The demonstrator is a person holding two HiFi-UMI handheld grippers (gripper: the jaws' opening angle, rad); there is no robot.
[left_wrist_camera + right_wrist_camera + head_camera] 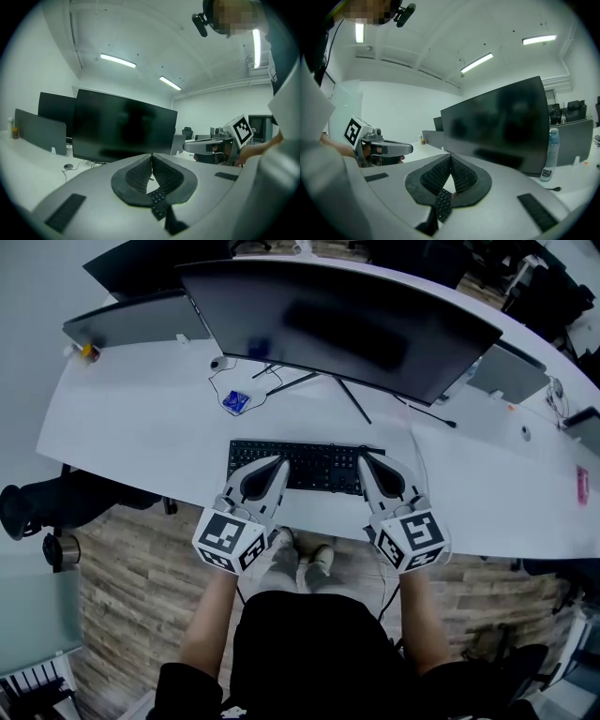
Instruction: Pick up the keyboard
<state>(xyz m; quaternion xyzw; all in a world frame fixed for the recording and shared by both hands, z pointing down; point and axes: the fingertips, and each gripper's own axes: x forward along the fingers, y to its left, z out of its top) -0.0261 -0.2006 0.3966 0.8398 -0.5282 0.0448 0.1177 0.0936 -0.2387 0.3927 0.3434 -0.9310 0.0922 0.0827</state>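
A black keyboard [309, 465] lies flat on the white desk [150, 427] in front of a large dark monitor [347, 320]. My left gripper [282, 462] hovers over the keyboard's left part with its jaws shut and nothing between them. My right gripper [362, 457] is over the keyboard's right end, also shut and empty. In the left gripper view the gripper [152, 155] has its tips pressed together, with keyboard keys [158, 200] showing below. The right gripper view shows the same: the gripper [450, 156] has meeting tips above the keys [442, 202].
A small blue object [234, 401] and a cable lie on the desk behind the keyboard's left end. Grey partition screens [131, 322] stand at the desk's back. A water bottle [550, 154] stands by the monitor's right. A black office chair [56, 502] sits left of the desk.
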